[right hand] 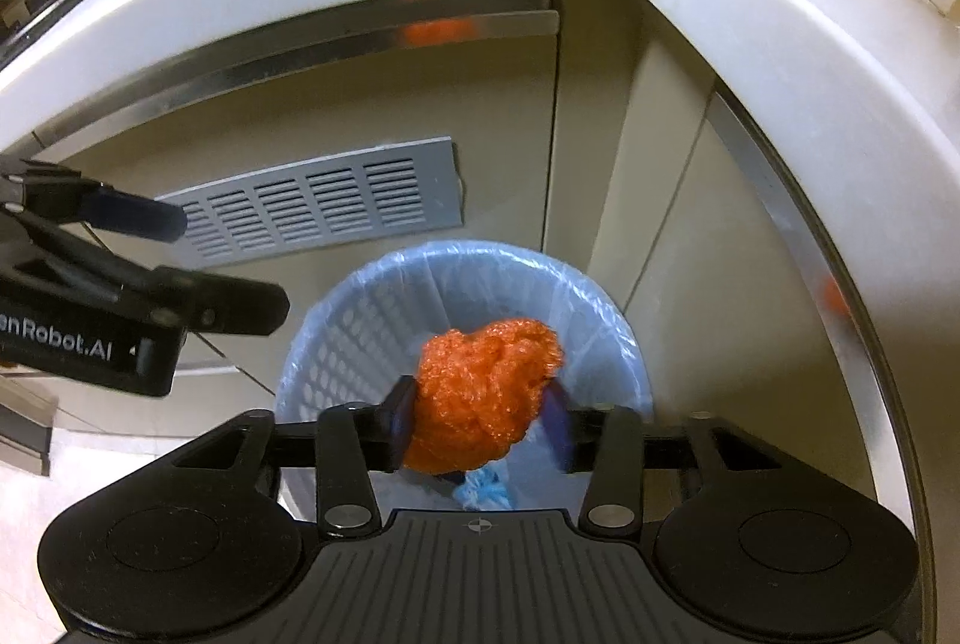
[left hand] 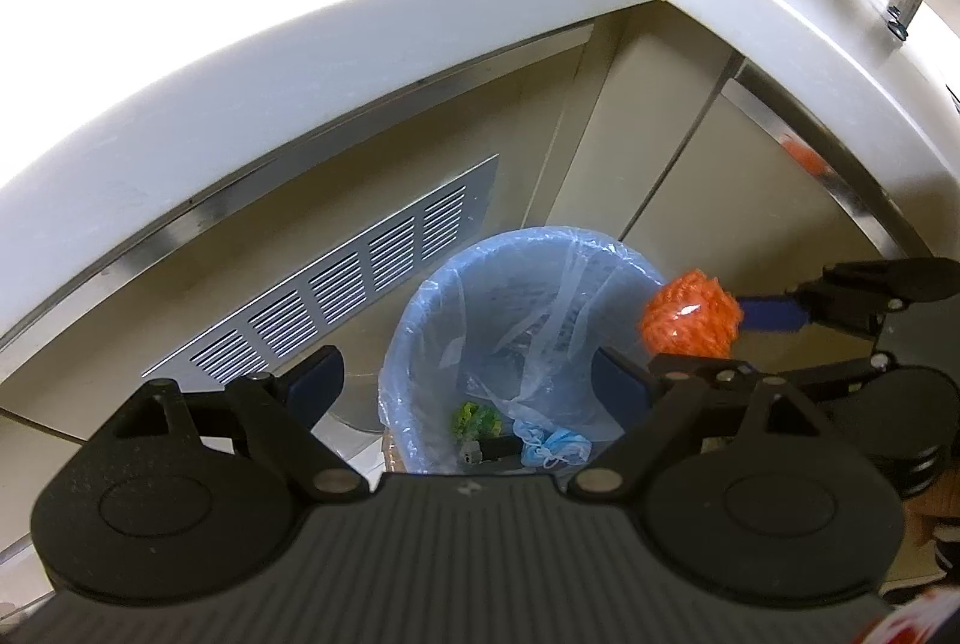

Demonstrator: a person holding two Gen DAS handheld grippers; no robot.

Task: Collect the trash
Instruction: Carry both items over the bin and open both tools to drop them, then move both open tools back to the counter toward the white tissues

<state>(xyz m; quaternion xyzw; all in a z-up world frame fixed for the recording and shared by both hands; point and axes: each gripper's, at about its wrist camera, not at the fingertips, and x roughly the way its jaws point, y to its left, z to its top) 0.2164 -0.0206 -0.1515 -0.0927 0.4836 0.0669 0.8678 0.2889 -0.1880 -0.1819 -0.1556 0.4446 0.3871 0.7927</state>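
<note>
orange mesh wad (right hand: 486,392) sits between the right hand-held gripper (right hand: 480,425) pads, half open and loosening, straight above the lined trash bin (right hand: 336,344). left hand-held gripper (left hand: 465,380) wide open, empty, beside it.

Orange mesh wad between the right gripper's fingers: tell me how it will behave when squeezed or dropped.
The orange mesh wad looks crumpled and airy, so probably light and springy, puffing out as the right gripper loosens. Its lumpy shape suggests it won't roll far. Hanging over the lined bin, it would likely fall in softly.
</note>
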